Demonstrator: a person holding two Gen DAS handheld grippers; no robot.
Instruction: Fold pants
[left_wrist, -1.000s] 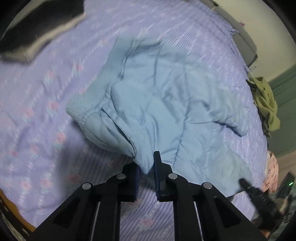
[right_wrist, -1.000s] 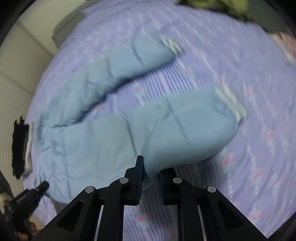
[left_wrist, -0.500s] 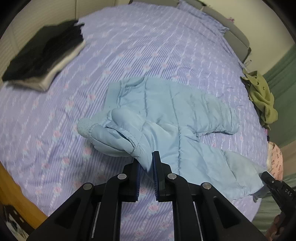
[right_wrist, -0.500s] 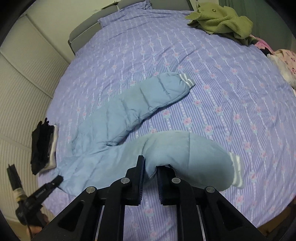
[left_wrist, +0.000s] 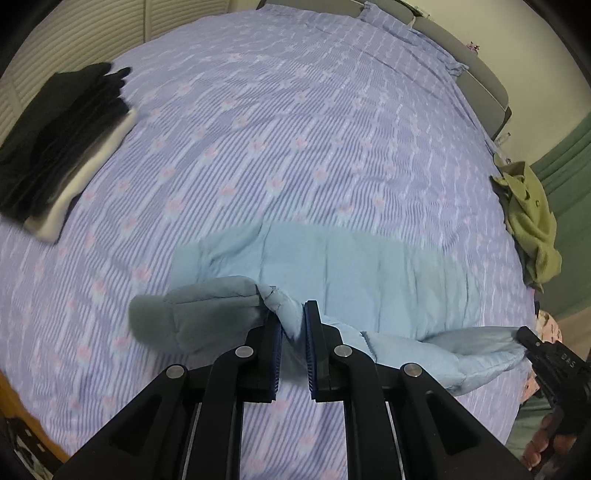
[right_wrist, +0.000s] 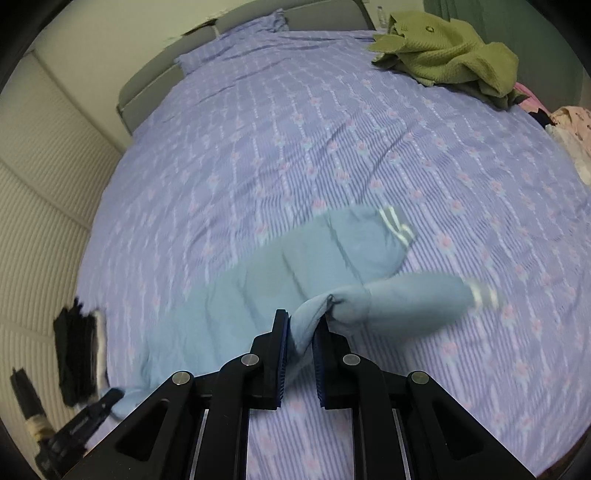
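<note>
1. The pale blue quilted pants are lying on the lilac striped bedspread with pink flowers, low in both views, with their near edge being held up off the bed.
2. The left gripper is pinching a bunch of the pants' fabric near the ribbed waistband; its jaws are clamped tight on the cloth, and a fold of waistband is drooping toward nine o'clock from the fingers.
3. The right gripper is clamped the same way on a leg of the pants, its jaws together on a twist of fabric. The white-striped cuff of that leg is trailing toward three o'clock, blurred.
4. The other leg is lying flat beyond it, its own striped cuff pointing toward one o'clock.
5. In the left view the right gripper's black tip is showing at four o'clock, at the far end of the lifted edge.
6. A folded stack of black and white clothes is sitting at ten o'clock on the bed, well apart from the pants.
7. A crumpled olive-green garment is lying at one o'clock in the right view, near the bed's edge.
</note>
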